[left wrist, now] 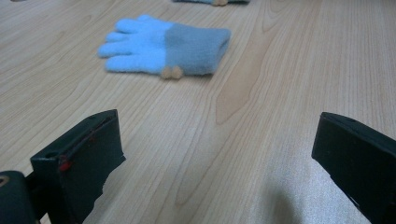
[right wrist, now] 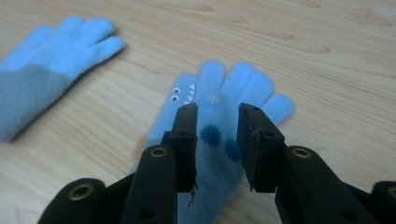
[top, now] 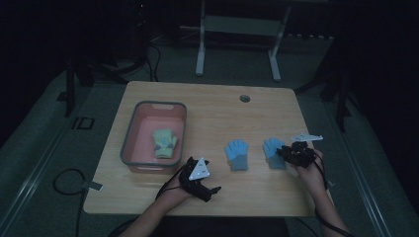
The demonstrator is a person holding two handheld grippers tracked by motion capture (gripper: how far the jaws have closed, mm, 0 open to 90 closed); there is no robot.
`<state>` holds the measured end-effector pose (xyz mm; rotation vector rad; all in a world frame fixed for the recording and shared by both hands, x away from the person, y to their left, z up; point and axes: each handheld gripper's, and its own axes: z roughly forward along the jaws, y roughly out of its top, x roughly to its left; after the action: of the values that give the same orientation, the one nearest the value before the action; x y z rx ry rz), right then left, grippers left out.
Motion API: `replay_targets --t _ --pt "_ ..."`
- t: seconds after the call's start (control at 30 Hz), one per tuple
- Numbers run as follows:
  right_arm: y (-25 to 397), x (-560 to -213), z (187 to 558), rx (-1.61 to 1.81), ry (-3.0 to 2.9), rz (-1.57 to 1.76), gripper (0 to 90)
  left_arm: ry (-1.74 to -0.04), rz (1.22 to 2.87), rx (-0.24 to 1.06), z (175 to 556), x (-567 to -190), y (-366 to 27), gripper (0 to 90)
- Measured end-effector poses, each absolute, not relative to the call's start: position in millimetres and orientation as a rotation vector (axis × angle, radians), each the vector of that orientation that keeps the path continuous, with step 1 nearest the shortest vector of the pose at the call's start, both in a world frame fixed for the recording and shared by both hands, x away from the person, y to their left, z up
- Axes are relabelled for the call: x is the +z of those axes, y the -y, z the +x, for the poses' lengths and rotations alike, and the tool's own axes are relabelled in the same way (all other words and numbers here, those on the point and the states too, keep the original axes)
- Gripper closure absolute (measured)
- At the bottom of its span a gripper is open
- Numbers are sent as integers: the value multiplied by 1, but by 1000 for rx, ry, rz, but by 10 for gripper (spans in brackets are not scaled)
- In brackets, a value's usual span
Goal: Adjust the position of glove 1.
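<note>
Two light-blue gloves with grey cuffs lie flat on the wooden table [top: 212, 113]. In the high view my right gripper [top: 283, 153] is over the right glove [top: 272, 150]. The right gripper view has that glove [right wrist: 233, 88], with a small face and dark dots, under my right gripper [right wrist: 217, 116]. The jaws stand a narrow gap apart, straddling its middle. The left glove [top: 236, 154] lies apart from both grippers. My left gripper [top: 211, 192] rests low near the front edge. In its own view my left gripper [left wrist: 218, 120] is wide open and holds nothing, with that glove [left wrist: 163, 44] ahead.
A pink bin with a grey rim [top: 129, 133] stands at the table's left and holds a green glove [top: 164, 142]. A round cable hole [top: 244, 98] sits near the far edge. Cables and a desk frame [top: 237, 29] are on the floor beyond.
</note>
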<state>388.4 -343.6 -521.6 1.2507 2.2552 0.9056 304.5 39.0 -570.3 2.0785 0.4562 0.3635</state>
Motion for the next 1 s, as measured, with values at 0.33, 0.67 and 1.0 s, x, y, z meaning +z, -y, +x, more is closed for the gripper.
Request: replay_targets --t 0.33,0.67,1.0 --pt "346 -529 403 936 -2318 1212 646 -455 2075 360 305 -570 -39 21" --pt "351 -548 417 931 -2351 1191 770 -457 2078 357 305 -570 -39 21" --pt "341 -533 408 914 -2278 1254 844 -456 2078 357 305 -570 -39 21"
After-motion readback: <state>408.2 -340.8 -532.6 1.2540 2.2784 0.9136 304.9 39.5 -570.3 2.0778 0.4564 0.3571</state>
